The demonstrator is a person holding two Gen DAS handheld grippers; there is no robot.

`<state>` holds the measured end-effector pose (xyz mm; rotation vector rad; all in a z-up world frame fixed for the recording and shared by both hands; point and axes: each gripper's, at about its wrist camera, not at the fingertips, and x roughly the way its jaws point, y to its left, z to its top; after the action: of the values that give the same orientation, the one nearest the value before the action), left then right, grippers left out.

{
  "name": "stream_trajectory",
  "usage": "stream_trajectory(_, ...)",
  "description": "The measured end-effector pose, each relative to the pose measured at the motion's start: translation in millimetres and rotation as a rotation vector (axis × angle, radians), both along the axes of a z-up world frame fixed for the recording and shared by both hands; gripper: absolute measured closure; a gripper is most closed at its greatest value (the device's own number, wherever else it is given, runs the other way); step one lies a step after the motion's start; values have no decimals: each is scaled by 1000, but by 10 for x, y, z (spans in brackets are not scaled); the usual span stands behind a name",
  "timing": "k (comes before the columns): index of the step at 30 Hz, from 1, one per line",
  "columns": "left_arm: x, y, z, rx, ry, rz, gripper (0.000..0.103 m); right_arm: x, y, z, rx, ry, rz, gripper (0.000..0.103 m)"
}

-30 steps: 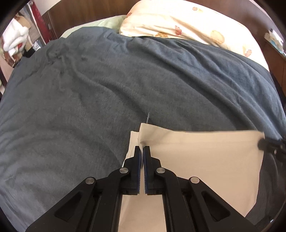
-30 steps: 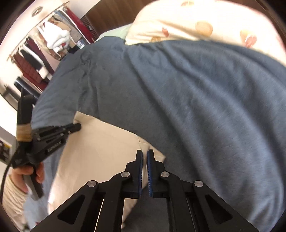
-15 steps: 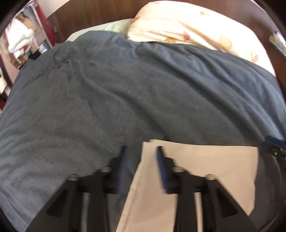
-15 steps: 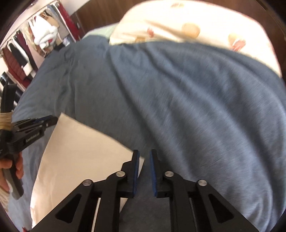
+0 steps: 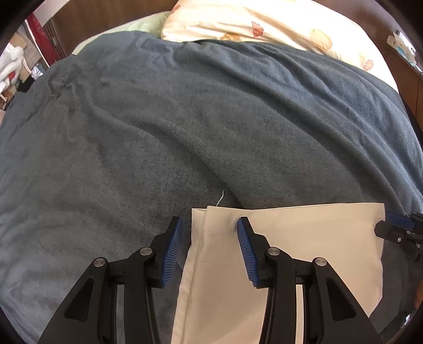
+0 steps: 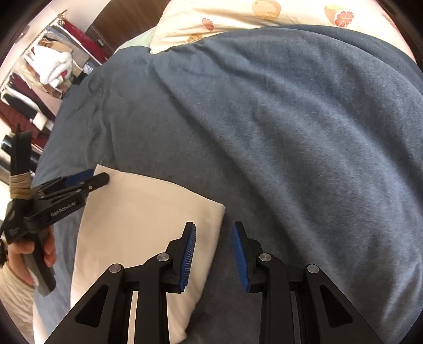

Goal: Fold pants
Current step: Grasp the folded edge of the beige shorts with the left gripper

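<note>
A bed (image 5: 185, 119) covered by a wrinkled blue-grey blanket (image 6: 290, 132) fills both views; a pillow (image 5: 264, 23) with a fruit print lies at 12 o'clock against a dark wooden headboard, and a clothes rack (image 6: 53, 68) with hanging garments stands at 10 o'clock in the right wrist view. The pants (image 5: 290, 251), cream-coloured, lie folded flat into a rectangle on the blanket at the near edge of the bed. A loose white thread (image 5: 220, 198) projects from the far left corner of the fold. The left claw (image 5: 208, 225) points down over that corner; its jaws stand apart, one blue pad over the blanket and the other over the cloth, neither pressing on it. The right claw (image 6: 214, 227) points down at the far right corner of the fold; its jaws have just been opening and stand apart, the left pad over the cloth, the right pad over the blanket, nothing gripped. In the right wrist view a hand (image 6: 26, 251) with a light sleeve holds the left claw's handle at 9 o'clock.
</note>
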<state>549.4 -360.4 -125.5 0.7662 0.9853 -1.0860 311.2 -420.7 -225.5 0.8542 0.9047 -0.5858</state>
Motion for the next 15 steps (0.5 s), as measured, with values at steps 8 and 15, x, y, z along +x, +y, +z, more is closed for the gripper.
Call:
stream_trajectory(8, 38, -54, -186, 47, 16, -59, 59, 148, -25, -131, 28, 6, 6, 73)
stream_trajectory(15, 94, -82, -246, 41, 84, -69, 80, 213, -47, -213, 5, -6, 27, 74)
